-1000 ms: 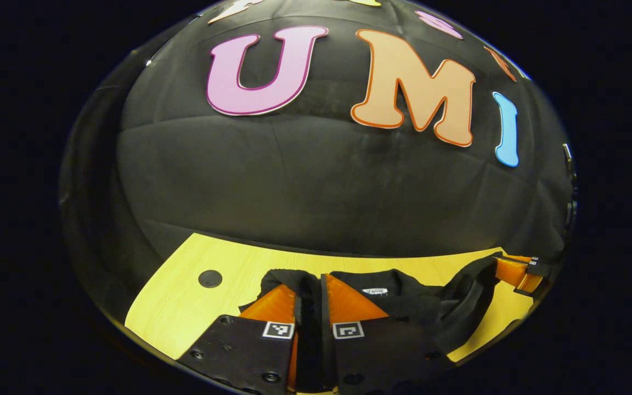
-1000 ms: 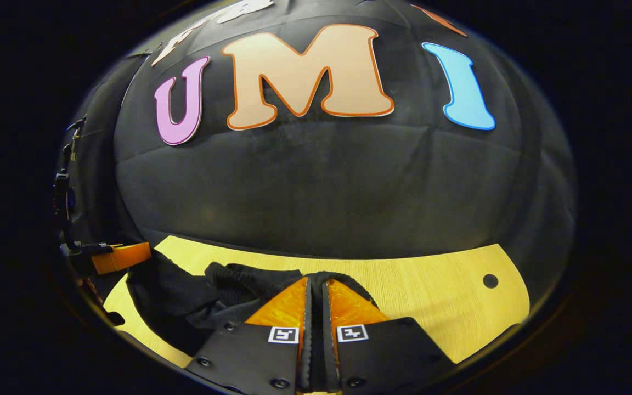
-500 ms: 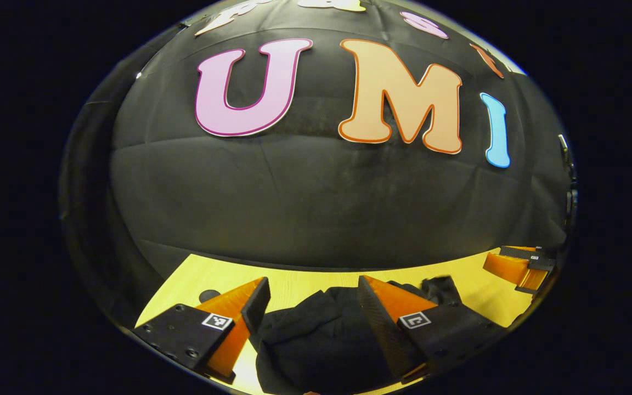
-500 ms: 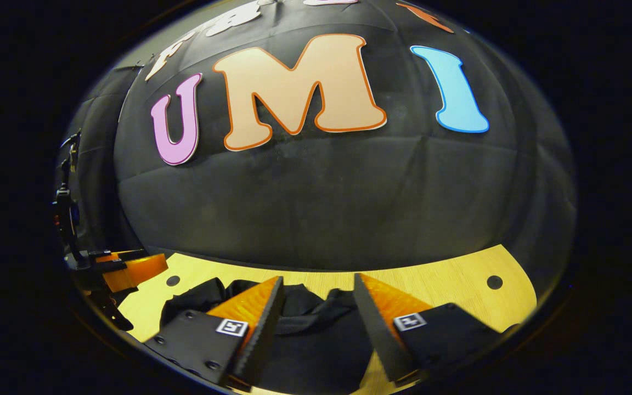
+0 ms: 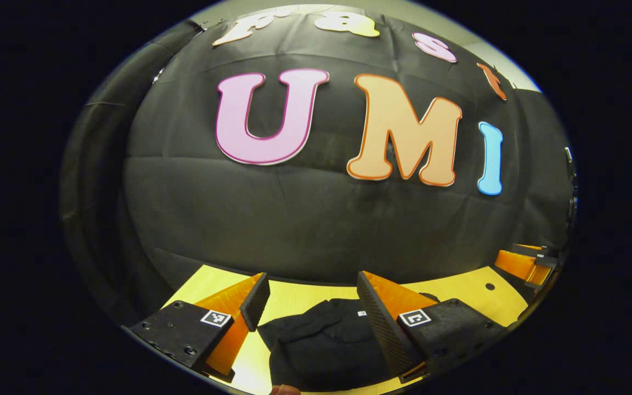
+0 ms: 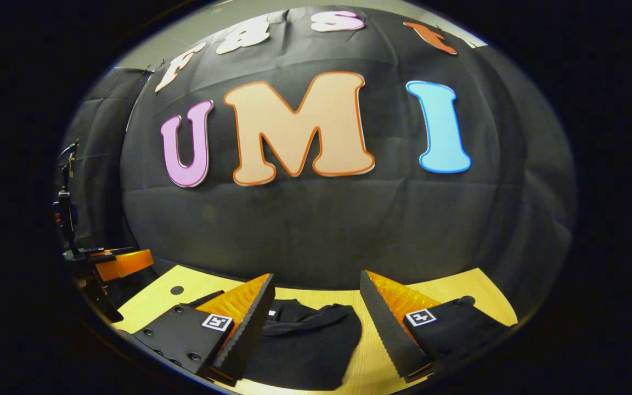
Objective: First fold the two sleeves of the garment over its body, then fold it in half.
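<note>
Black cloth walls the booth behind a pale wooden worktop (image 6: 447,288). On it lies the black garment (image 6: 299,345), folded into a compact bundle, at six o'clock in both views. In the left gripper view, the left tool (image 5: 310,307) hangs above it, fingers spread wide and holding nothing; the right tool (image 6: 316,315) likewise stands apart and empty. A small dark hole (image 6: 176,289) marks the worktop at eight o'clock in the right gripper view.

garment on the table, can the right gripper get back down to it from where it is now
Probably yes: the right gripper is open above the folded black garment on the table, with nothing between them.
</note>
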Motion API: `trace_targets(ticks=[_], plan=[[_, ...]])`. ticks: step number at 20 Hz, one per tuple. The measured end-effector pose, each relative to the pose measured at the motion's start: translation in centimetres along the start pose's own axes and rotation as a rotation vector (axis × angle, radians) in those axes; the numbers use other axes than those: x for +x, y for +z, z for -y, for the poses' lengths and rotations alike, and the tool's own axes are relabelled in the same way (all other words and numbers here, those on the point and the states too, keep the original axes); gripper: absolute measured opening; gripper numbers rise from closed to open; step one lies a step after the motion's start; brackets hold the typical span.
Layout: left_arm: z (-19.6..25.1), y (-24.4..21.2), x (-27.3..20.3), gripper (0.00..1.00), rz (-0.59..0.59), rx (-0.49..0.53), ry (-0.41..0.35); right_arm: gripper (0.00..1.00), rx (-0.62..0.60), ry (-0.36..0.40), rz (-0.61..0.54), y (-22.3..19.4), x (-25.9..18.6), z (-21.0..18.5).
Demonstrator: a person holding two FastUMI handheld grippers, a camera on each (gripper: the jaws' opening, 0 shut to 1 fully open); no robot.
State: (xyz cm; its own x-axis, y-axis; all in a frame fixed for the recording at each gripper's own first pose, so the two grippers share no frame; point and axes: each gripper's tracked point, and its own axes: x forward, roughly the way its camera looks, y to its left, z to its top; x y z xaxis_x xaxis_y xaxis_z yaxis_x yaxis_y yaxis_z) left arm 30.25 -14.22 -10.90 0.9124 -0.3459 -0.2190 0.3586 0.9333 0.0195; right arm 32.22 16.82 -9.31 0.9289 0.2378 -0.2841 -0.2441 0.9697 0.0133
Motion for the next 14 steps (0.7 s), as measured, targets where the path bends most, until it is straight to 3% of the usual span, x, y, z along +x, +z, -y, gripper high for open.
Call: trace_targets(ticks=[5,10,14], plan=[[0.2,3.2,-6.2,0.93,0.099,0.027,0.021,0.94,-0.005,-0.002,0.122,1.8,-8.1,1.4],[3.0,2.1,-13.1,0.94,0.069,0.074,-0.006,0.94,-0.003,-0.005,0.137,0.2,-15.2,2.5],[4.8,1.3,-17.9,0.93,0.076,0.099,0.015,0.97,0.017,0.015,0.14,-1.5,-19.4,1.8]])
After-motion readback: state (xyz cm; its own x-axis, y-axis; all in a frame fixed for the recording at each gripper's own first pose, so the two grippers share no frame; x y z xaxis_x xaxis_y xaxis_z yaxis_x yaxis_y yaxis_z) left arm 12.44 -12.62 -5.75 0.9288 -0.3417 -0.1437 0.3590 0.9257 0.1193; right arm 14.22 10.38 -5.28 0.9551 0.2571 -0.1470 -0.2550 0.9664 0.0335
